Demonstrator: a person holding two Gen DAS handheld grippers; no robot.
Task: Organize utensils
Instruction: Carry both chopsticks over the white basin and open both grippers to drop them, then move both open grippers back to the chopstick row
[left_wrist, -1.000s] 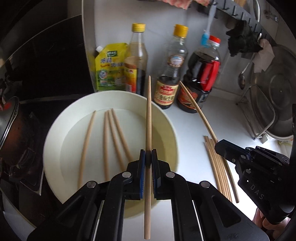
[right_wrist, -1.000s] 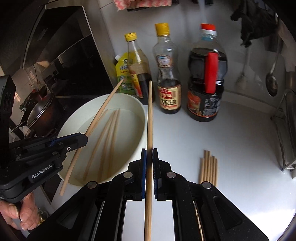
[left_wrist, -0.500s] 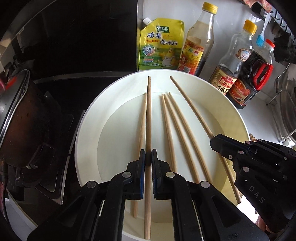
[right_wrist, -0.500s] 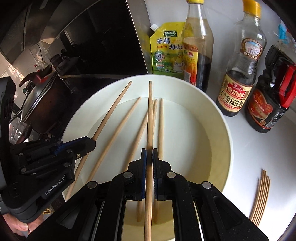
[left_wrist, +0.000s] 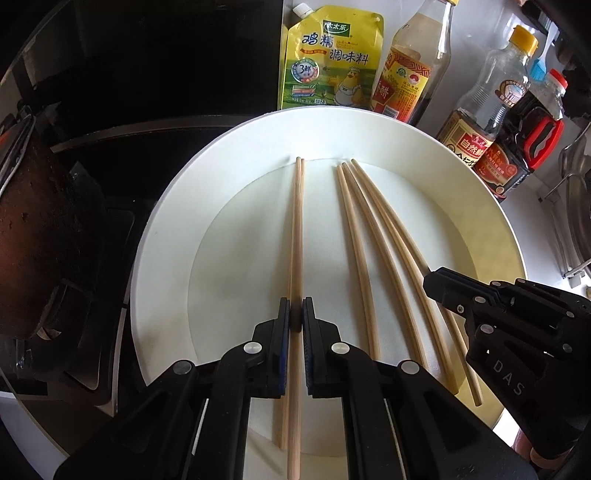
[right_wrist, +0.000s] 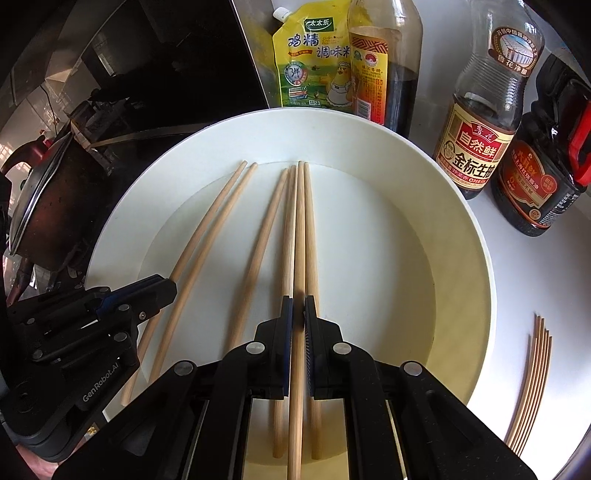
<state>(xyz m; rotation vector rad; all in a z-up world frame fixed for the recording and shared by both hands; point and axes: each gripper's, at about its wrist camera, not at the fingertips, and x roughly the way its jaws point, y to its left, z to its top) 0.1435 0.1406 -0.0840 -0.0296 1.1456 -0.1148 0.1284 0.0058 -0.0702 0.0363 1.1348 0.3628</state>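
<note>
Left wrist view is showing the left gripper (left_wrist: 296, 317) with its black jaws pinching a slim, round, pale wooden chopstick (left_wrist: 297, 236), which is pointing forward over a wide, smooth, cream-white basin (left_wrist: 166, 229). Another bare-wood chopstick is lying just beside it on the flat basin floor, and three more chopsticks (left_wrist: 373, 236) are fanning out to the right. The right gripper (left_wrist: 436, 280), matte black plastic with silver screws, is reaching in from the right, and its body is hiding part of the outermost stick. Right wrist view is showing the right gripper (right_wrist: 298, 314) with its jaws pressed onto its own chopstick (right_wrist: 300, 236), held over two or three sticks lying in the basin (right_wrist: 476, 266). A tidy bundle of chopsticks (right_wrist: 532, 384) is lying on the glossy white counter (right_wrist: 546, 273), well apart from the basin. Behind the rim, a yellow seasoning pouch (left_wrist: 328, 59), two clear bottles and a dark sauce jug (right_wrist: 543, 162) with a red handle are standing against the wall. A dark, crusted pot (left_wrist: 33, 236) is sitting on the black stove at left.
</note>
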